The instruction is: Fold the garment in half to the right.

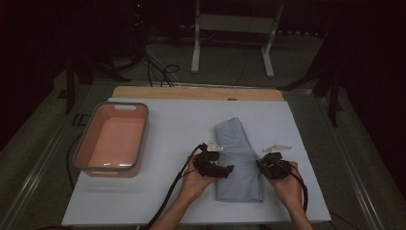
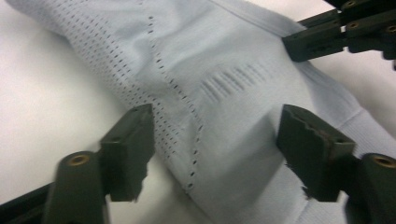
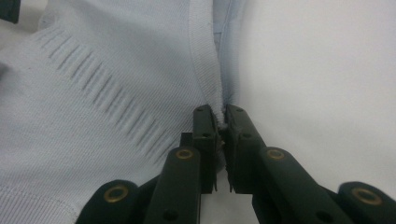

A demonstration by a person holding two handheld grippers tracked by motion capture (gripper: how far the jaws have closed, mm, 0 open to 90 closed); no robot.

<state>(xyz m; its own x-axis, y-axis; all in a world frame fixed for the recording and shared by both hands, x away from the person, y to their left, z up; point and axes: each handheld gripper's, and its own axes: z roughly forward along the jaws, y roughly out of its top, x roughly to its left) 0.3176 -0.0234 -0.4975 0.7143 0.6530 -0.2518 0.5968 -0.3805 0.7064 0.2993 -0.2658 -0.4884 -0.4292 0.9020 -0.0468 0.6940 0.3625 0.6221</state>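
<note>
Pale blue knit, the folded garment [image 1: 237,160] lies on the white sheet [image 1: 182,124] that covers the bench, right of the middle and toward the person's edge, with its long side running away from the person. Both grippers work at its near half, one at each side.

At the garment's left edge the left gripper [image 1: 225,170] reaches in over the cloth. In the left gripper view its jaws stand well apart over the fabric [image 2: 219,107], one near a line of small perforations, the other over plain knit; the cloth lies between them and neither pad presses on it, so this gripper grips nothing.

On the garment's right edge sits the right gripper [image 1: 263,165]. The right gripper view shows its jaws drawn close together, pinching the ribbed hem [image 3: 205,79] where the edge of the cloth meets the white sheet, a thin fold of fabric caught between the pads.

Well apart to the left on the sheet stands a salmon-pink tub [image 1: 98,165] with a grey rim
</note>
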